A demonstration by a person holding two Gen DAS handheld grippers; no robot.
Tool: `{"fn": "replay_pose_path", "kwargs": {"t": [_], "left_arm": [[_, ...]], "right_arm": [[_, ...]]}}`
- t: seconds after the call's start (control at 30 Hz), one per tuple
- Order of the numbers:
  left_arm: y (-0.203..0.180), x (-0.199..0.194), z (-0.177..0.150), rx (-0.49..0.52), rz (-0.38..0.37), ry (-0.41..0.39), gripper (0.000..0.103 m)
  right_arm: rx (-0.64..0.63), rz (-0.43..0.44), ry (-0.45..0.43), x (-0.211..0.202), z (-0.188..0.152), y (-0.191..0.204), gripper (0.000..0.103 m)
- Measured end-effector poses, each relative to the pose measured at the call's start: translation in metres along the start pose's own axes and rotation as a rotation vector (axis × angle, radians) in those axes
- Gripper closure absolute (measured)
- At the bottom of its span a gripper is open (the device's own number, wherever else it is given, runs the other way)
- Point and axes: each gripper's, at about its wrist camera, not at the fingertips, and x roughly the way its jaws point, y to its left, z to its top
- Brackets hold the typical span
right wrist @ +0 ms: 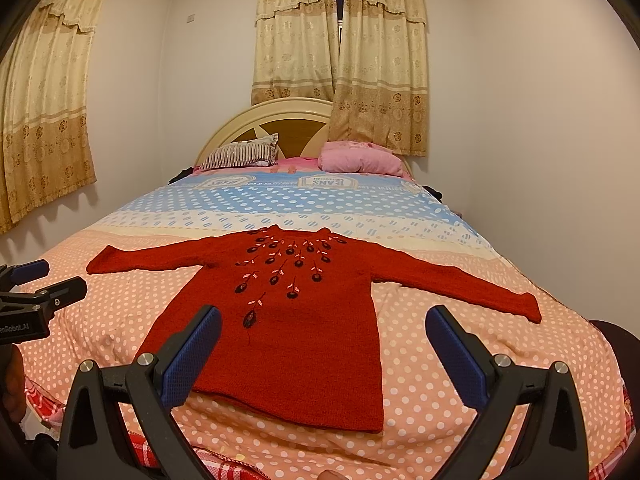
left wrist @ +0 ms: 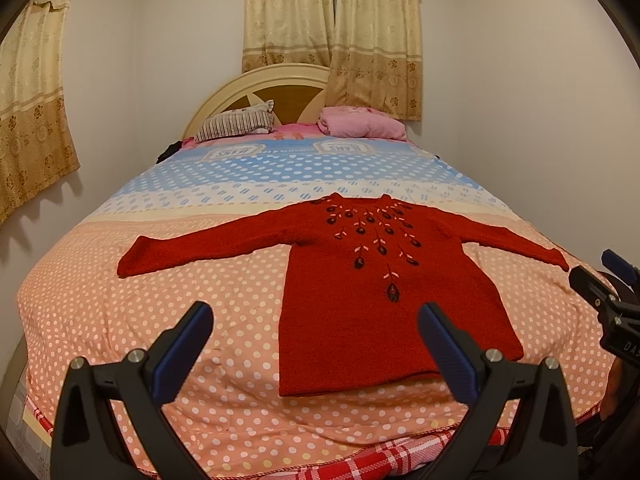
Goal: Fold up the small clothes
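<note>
On the bed [left wrist: 120, 340], both grippers' wide-apart jaws hide parts of the red sweater [left wrist: 360, 300] hem

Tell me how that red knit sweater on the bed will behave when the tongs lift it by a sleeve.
The red sweater lies flat and limp on the bedspread, so it will likely droop rather than hold its shape. Its thick, fuzzy knit suggests the pads should grip it without slipping. With both sleeves spread wide, lifting one sleeve would probably drag the body after it.
</note>
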Motion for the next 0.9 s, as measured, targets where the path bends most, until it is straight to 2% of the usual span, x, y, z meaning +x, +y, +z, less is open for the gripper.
{"fn": "replay_pose_path", "kwargs": {"t": [0.9], "left_arm": [[0.004,0.0015,-0.001,-0.005,0.001,0.004,0.0]], "right_arm": [[0.001,0.007,0.004,0.0007,-0.0019,-0.001,0.001]]}}
